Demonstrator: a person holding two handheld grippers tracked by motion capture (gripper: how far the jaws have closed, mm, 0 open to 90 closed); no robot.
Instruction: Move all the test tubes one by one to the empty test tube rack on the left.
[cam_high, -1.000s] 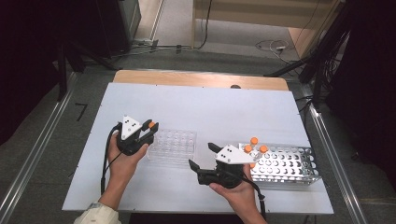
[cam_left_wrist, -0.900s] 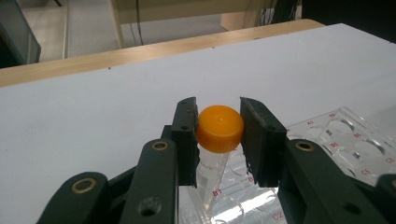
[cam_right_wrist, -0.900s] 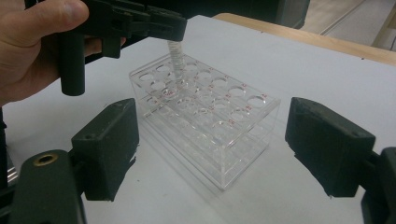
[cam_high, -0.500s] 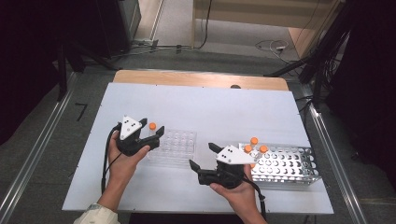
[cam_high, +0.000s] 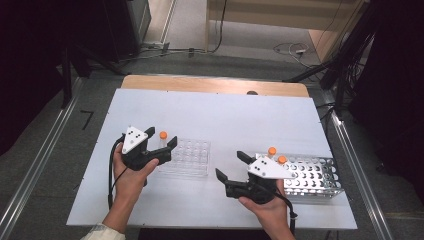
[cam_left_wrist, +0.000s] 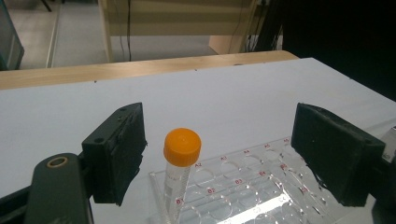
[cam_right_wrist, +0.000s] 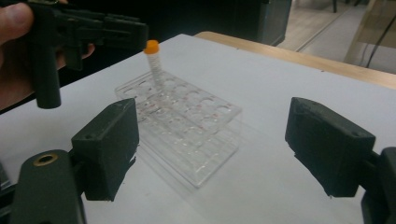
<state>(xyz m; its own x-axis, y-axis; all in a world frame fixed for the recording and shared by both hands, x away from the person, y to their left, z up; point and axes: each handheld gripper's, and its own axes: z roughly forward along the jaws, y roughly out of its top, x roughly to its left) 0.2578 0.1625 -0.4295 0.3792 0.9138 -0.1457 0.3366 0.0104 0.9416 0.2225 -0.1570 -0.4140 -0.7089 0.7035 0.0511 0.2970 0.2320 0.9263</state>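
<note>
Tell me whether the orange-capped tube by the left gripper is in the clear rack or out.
In: the orange-capped tube stands slightly tilted in a corner hole of the clear rack, free between open jaws.

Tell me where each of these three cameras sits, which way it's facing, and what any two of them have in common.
High view: above the person's side, facing forward and down on the white table; both forearms and hands show.
Left gripper view: on the left hand-held gripper, along its open jaws at the orange-capped tube in the clear rack.
Right gripper view: on the right hand-held gripper, facing the same rack, with the person's other hand.
Shared: tube and rack show in all three views.
</note>
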